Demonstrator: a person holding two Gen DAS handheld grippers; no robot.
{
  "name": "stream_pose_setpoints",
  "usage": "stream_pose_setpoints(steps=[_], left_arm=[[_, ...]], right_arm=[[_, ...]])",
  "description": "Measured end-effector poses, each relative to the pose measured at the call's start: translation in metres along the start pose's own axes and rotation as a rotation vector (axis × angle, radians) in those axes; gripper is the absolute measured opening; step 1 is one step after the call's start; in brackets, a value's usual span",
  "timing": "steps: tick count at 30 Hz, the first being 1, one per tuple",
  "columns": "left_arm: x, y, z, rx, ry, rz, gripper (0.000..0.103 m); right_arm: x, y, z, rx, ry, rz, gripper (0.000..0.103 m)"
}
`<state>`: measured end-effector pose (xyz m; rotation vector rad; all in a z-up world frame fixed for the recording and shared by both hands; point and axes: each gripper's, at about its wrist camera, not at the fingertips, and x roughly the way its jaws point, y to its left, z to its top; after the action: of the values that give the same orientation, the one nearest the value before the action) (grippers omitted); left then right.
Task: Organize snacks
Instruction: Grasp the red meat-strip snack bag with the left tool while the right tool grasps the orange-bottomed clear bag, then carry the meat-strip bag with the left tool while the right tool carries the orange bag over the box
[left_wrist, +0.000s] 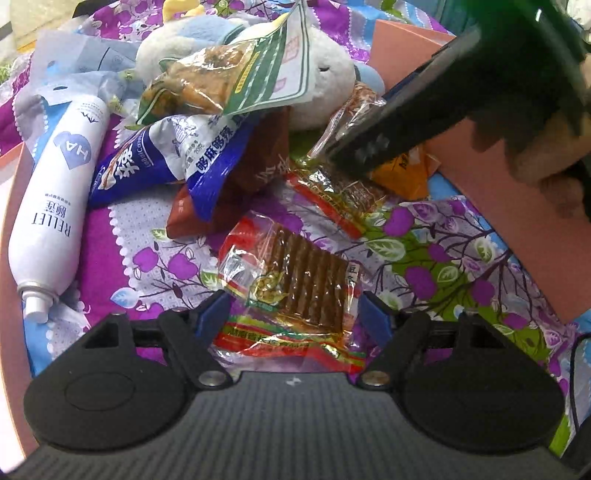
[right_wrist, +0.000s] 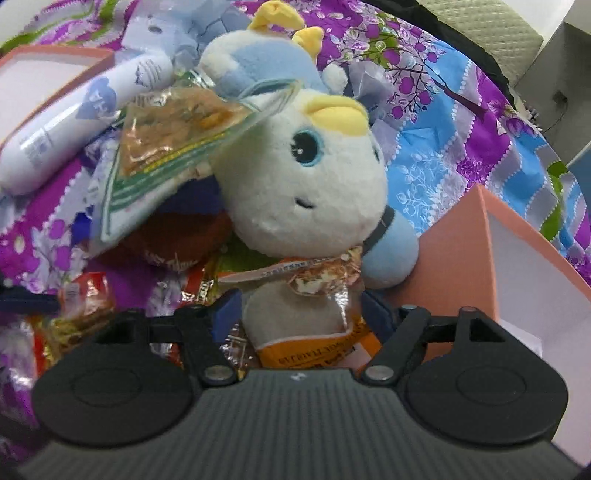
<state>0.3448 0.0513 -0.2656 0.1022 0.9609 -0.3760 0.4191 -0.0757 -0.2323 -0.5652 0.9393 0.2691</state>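
A pile of snack packets lies on a purple floral cloth (left_wrist: 436, 258). In the left wrist view my left gripper (left_wrist: 293, 314) is open and straddles a clear red-edged packet of ribbed brown tofu (left_wrist: 299, 280), its blue pads (left_wrist: 212, 314) beside the packet's edges. A similar packet (left_wrist: 332, 192) lies farther off. In the right wrist view my right gripper (right_wrist: 301, 314) is open around an orange packet with a clear top (right_wrist: 317, 339). The left wrist view also shows this gripper (left_wrist: 365, 155) from above, over the orange packet (left_wrist: 402, 173), with a hand (left_wrist: 546, 155) behind it.
A white and blue plush toy (right_wrist: 306, 177) sits in the pile, with a green-edged packet (right_wrist: 166, 147) on it. A blue bag (left_wrist: 177, 158), a brown packet (left_wrist: 251, 173) and a white spray bottle (left_wrist: 55, 199) lie left. Pink boxes stand right (right_wrist: 480, 258) and far left (right_wrist: 44, 70).
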Motion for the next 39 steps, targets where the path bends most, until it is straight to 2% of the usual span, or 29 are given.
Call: stream_pose_setpoints(steps=[3, 5, 7, 10, 13, 20, 24, 39], left_arm=[[-0.002, 0.001, 0.002, -0.019, -0.005, 0.008, 0.069], [-0.003, 0.002, 0.001, -0.031, -0.01, 0.004, 0.068], [-0.005, 0.002, 0.001, -0.041, -0.018, 0.006, 0.063], [-0.009, 0.001, 0.002, -0.072, -0.026, -0.001, 0.053], [-0.014, 0.003, 0.001, -0.12, -0.029, -0.01, 0.05], [-0.039, 0.006, -0.004, -0.263, -0.053, -0.04, 0.049], [-0.063, -0.002, -0.01, -0.305, -0.07, -0.032, 0.049], [-0.177, -0.055, -0.037, -0.346, -0.157, -0.004, 0.049]], right_arm=[[0.007, 0.008, -0.005, -0.029, 0.008, -0.01, 0.082], [0.006, 0.004, -0.004, -0.006, 0.011, -0.001, 0.081], [0.006, 0.002, -0.003, 0.002, 0.012, -0.001, 0.076], [0.001, 0.0, -0.003, 0.015, 0.014, -0.011, 0.059], [-0.006, -0.008, -0.001, 0.064, 0.006, 0.023, 0.056], [-0.051, -0.015, -0.004, 0.13, -0.066, 0.068, 0.055], [-0.084, -0.023, -0.015, 0.213, -0.093, 0.115, 0.055], [-0.221, -0.043, -0.085, 0.425, -0.251, 0.178, 0.055]])
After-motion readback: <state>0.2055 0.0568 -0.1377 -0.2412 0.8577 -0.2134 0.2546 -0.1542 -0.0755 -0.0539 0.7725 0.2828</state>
